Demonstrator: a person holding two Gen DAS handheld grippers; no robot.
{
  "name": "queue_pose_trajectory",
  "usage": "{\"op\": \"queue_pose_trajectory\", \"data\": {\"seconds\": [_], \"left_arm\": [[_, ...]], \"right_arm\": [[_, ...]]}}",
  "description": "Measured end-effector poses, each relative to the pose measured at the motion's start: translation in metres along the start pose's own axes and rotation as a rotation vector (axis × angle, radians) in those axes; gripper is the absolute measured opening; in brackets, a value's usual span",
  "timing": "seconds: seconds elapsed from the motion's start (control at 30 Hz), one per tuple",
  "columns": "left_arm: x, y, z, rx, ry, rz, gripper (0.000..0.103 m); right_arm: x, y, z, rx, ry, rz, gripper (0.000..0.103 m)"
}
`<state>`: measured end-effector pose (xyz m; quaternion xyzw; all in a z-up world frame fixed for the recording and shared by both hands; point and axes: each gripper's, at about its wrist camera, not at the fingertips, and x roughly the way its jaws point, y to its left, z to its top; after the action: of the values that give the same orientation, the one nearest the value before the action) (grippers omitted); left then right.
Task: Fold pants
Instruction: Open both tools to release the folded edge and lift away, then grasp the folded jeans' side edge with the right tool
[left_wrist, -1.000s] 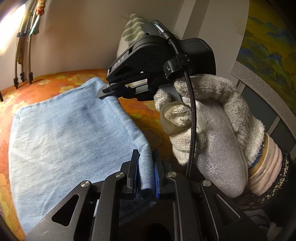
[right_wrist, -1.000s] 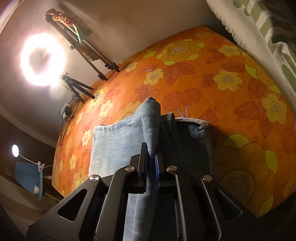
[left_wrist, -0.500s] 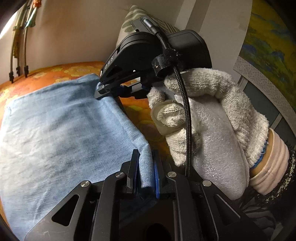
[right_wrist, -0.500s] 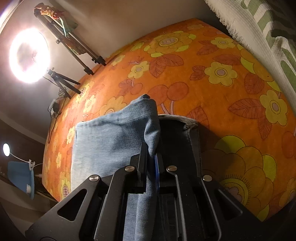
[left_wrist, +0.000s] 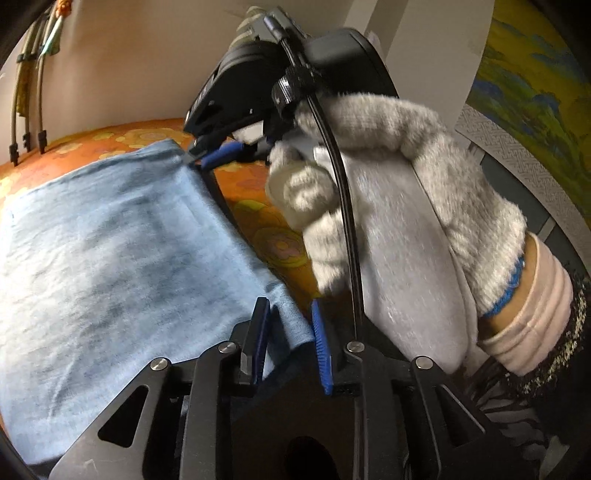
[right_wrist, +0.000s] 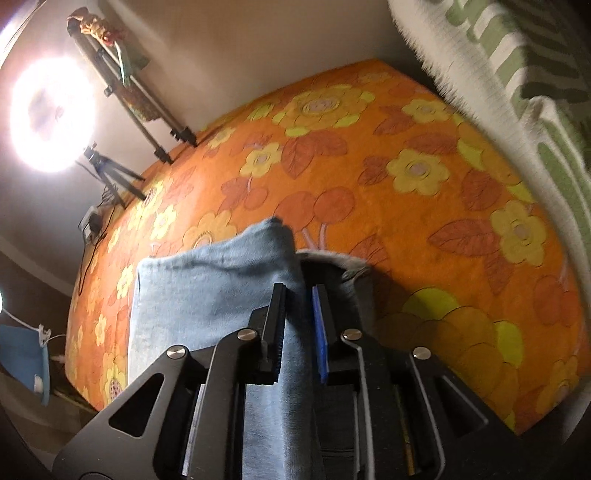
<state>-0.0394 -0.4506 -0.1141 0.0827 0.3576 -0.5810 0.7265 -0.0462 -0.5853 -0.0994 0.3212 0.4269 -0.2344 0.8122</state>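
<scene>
Both sets of jaws are opening, denim still between the pads: the left gripper (left_wrist: 286, 336) at lower centre of its frame, the right gripper (right_wrist: 297, 325) likewise. The pants (left_wrist: 110, 251) lie as a flat, pale-blue folded panel on the orange floral bedcover (right_wrist: 406, 192). This looks like releasing a finished fold; next, draw both grippers clear without dragging cloth.
</scene>
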Motion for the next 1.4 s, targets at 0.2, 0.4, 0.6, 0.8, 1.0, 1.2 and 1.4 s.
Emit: {"op": "queue_pose_trajectory", "data": {"seconds": [0.2,0.4,0.6,0.8,1.0,1.2,1.4], "left_arm": [[-0.022,-0.003,-0.007,0.017,0.006,-0.007,0.022],[-0.079,0.018,-0.005,0.045,-0.014,0.063,0.03],[-0.144,0.064,0.011,-0.004,-0.006,0.179,0.03],[-0.183,0.103,0.033,-0.073,0.028,0.238,0.04],[-0.194,0.139,0.045,-0.182,0.069,0.248,0.04],[-0.17,0.164,0.047,-0.257,0.124,0.192,0.04],[-0.13,0.178,0.052,-0.274,0.181,0.139,0.04]], "right_arm": [[-0.026,-0.003,0.006,0.021,-0.079,0.034,0.016],[-0.044,-0.002,0.009,0.035,-0.117,0.068,0.016],[-0.055,0.008,0.008,0.008,-0.129,0.076,0.017],[-0.054,0.03,-0.002,-0.057,-0.11,0.063,0.039],[-0.04,0.049,-0.017,-0.139,-0.067,0.016,0.057],[-0.038,0.035,-0.027,-0.106,-0.071,-0.019,0.074],[-0.038,0.019,-0.041,-0.144,-0.045,-0.016,0.094]]}}
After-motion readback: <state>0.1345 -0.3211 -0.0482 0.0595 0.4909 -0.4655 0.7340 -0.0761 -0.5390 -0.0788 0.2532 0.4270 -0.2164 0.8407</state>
